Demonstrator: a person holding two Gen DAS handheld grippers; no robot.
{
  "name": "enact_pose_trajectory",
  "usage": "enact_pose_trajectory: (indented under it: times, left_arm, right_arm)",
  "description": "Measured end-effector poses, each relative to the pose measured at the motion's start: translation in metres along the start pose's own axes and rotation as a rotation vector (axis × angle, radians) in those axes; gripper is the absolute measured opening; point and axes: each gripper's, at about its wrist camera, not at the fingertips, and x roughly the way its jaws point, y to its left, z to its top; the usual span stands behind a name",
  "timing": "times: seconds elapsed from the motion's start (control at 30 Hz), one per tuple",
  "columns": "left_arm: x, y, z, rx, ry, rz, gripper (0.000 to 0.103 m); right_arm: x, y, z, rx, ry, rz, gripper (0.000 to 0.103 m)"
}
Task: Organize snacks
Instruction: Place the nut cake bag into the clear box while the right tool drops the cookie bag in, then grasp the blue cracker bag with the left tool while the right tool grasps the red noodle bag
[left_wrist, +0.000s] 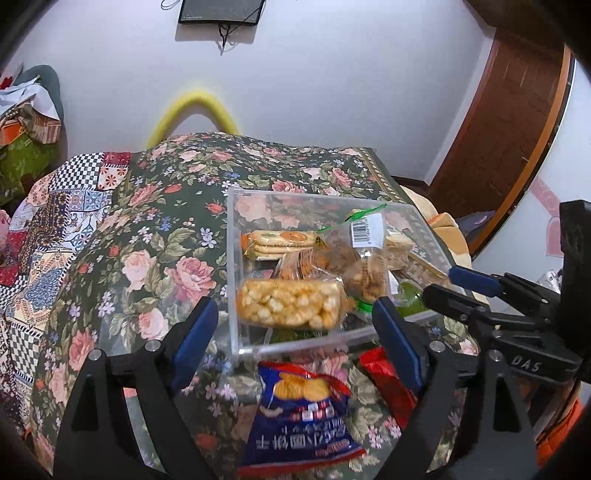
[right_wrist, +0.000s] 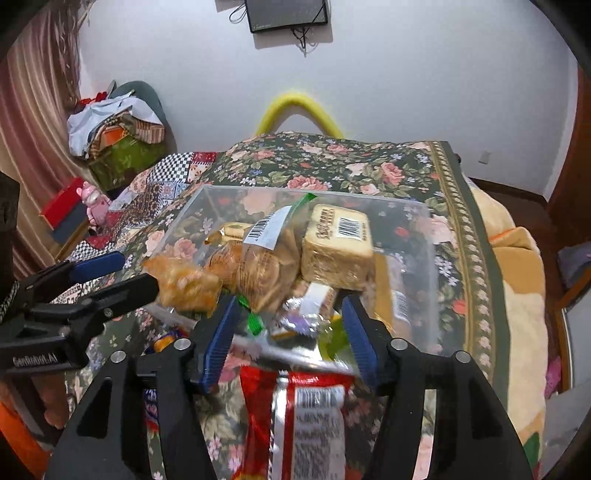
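On the floral bedspread (left_wrist: 155, 236) my clear box (left_wrist: 236, 280) holds snacks. Left tool (left_wrist: 291, 339) gapes empty above the blue cracker bag (left_wrist: 303, 410); right tool (right_wrist: 291, 339) open, seemingly over the red packet (right_wrist: 295, 417).

One clear plastic box (left_wrist: 236, 266) sits on one floral-covered table (left_wrist: 155, 229). Inside the box, the snacks that can be counted are: one puffed rice bar (left_wrist: 290, 308), one orange-labelled cracker pack (left_wrist: 280, 243), one clear bag of round biscuits (left_wrist: 364, 269) with a barcode sticker, one cream-coloured wrapped block (right_wrist: 338, 247) with a barcode, and one green jelly cup (left_wrist: 410, 299) — smaller wrapped pieces beneath them are too jumbled to count. Outside the box, two snack bags lie on the cloth: one blue chip bag (left_wrist: 303, 413) and one red bag (right_wrist: 295, 417). Two grippers are in view — one left gripper (left_wrist: 291, 347) and one right gripper (right_wrist: 290, 336), each with two blue-padded fingers.
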Motion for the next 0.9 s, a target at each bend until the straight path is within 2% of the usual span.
enact_pose_trajectory:
  times: [0.13,0.4,0.63,0.9]
  left_arm:
    - [-0.013,0.0,-0.01,0.009,0.006,0.012,0.09]
    - [-0.016,-0.001,-0.042,0.033,0.082,0.018,0.094]
    - [0.014,-0.003,-0.067,0.038,0.189,0.016,0.094]
    - [0.047,-0.001,-0.083,0.025,0.259,0.011,0.094]
  right_arm:
    - [-0.013,-0.001,-0.01,0.009,-0.007,-0.001,0.067]
    - [-0.017,-0.005,-0.039,0.027,0.032,-0.013,0.082]
    - [0.006,-0.006,-0.067,0.043,0.129,-0.005,0.083]
    - [0.031,-0.003,-0.078,0.044,0.194,0.005,0.083]
